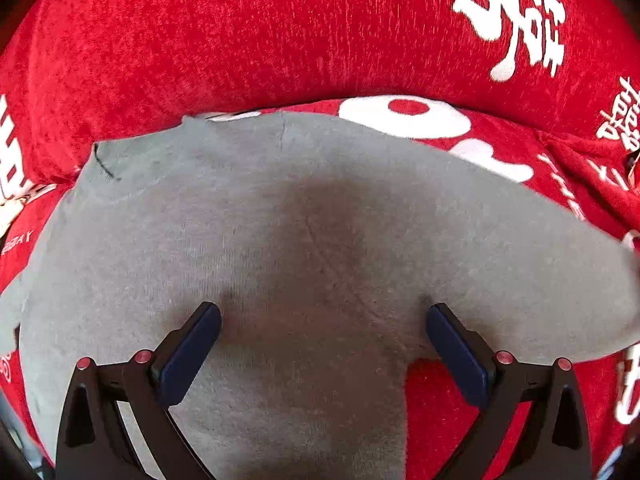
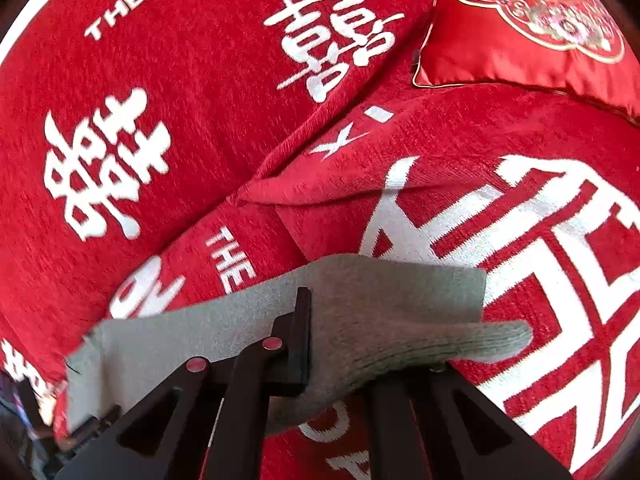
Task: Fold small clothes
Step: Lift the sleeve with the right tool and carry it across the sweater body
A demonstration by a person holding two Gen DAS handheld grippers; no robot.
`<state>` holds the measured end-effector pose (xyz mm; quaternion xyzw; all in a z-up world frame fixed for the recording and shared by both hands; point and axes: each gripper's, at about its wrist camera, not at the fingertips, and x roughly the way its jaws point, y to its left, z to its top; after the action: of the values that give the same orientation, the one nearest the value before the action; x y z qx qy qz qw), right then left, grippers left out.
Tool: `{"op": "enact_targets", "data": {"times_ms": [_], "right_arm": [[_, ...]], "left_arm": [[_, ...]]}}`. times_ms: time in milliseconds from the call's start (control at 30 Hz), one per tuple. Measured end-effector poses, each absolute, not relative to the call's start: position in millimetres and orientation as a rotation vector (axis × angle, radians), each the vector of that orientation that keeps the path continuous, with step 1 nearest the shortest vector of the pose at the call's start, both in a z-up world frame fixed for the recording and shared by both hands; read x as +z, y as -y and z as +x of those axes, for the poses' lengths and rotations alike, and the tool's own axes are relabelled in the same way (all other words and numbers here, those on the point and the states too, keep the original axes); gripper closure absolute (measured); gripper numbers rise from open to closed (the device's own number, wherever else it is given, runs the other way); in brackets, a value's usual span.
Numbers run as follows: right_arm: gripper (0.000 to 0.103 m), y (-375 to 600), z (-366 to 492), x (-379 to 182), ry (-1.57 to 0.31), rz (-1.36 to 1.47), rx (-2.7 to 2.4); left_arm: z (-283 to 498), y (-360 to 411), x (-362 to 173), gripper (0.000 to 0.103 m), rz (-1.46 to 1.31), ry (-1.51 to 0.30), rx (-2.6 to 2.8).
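The left wrist camera looks forward and down, very near the gray cloth (image 1: 304, 216), which fills most of its view. The right wrist camera looks more across the red cover (image 2: 200, 128) toward a red cushion (image 2: 520, 36). Both views share the gray cloth and the red cover.

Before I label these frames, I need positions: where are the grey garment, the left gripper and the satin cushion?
grey garment (image 1: 320, 216): left wrist view, middle of the flat cloth.
left gripper (image 1: 323, 314): left wrist view, midway between fingertips.
satin cushion (image 2: 500, 52): right wrist view, plain red face.
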<state>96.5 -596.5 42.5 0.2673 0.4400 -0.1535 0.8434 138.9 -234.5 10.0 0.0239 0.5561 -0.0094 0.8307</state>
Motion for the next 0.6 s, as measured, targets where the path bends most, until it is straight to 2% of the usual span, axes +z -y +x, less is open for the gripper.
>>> {"op": "enact_targets", "data": {"times_ms": [133, 233, 267, 400, 433, 500, 600], "right_arm": [[0.097, 604, 95, 25, -0.977, 0.604, -0.297], [0.081, 622, 93, 6, -1.001, 0.734, -0.304], [0.07, 625, 93, 2, -1.004, 0.754, -0.316], [0.065, 635, 91, -4, -0.971, 0.828, -0.288], [0.065, 634, 91, -3, -0.959, 0.823, -0.28], [0.098, 626, 96, -1, -0.978, 0.769, -0.241], [0.099, 617, 97, 9, -0.986, 0.687, -0.27]], "left_arm": [[162, 212, 21, 0.0, -0.058, -1.193, 0.044], [178, 215, 5, 0.0, -0.082, -1.268, 0.064], [177, 223, 1, 0.0, -0.052, -1.272, 0.069], [148, 251, 4, 0.0, 0.006, -1.201, 0.018], [138, 255, 6, 0.0, 0.014, -1.184, 0.013], [122, 261, 9, 0.0, 0.019, -1.171, -0.02], [103, 260, 17, 0.0, -0.003, -1.186, -0.111]]}}
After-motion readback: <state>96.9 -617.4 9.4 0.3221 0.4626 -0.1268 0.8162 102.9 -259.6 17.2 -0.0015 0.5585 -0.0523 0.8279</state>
